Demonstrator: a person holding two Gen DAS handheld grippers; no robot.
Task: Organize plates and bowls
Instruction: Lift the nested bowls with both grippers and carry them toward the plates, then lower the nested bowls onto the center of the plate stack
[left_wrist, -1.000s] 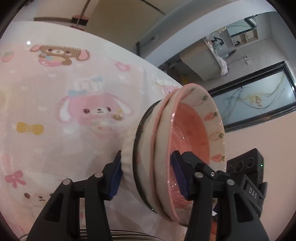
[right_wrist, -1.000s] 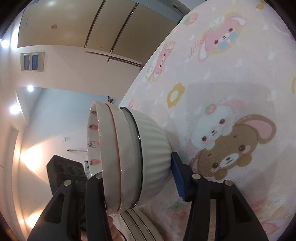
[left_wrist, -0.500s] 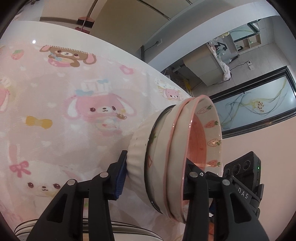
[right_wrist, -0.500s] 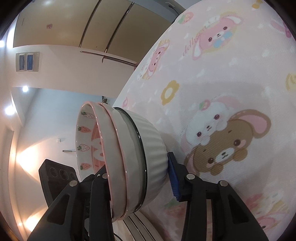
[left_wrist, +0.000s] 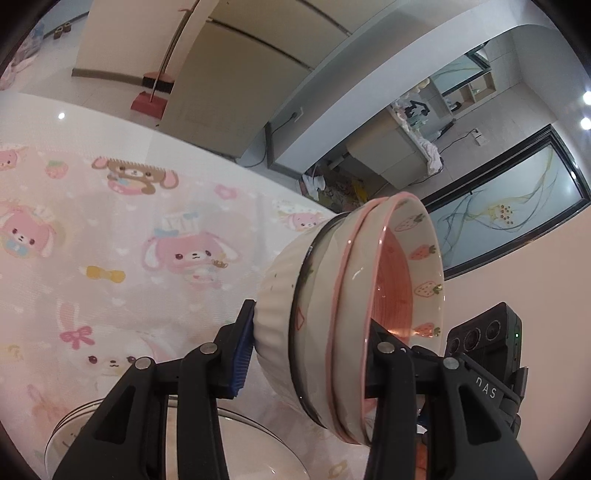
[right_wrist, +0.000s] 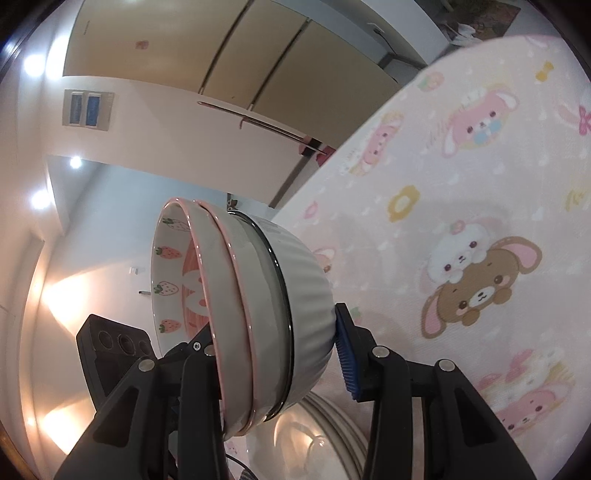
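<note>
Both tongs are on the stack of bowls now, 1 pair each side. The left tongs (left_wrist: 306, 350) pinch the stack of bowls (left_wrist: 332, 314) with the blue pad on the ribbed white wall and the other finger inside the strawberry bowl (left_wrist: 417, 266). The right tongs (right_wrist: 277, 350) pinch the same stack from the far side, mirrored. Jaws on both have just been closing, and the bowls sit firmly between them. The stack looks clear of the bench (left_wrist: 92, 229), hanging above the plates (right_wrist: 332, 424) that lie just under the tongs.

So the step in hand reads as carrying 3 nested bowls as 1 load. Next move, as I judge it: keep both pairs level with each other and set the stack down, likely on those plates.

Hard to make out: each inner finger is buried behind the rims, so pad contact inside is hidden. The plates are cut off by the frame edge, count unclear.
</note>
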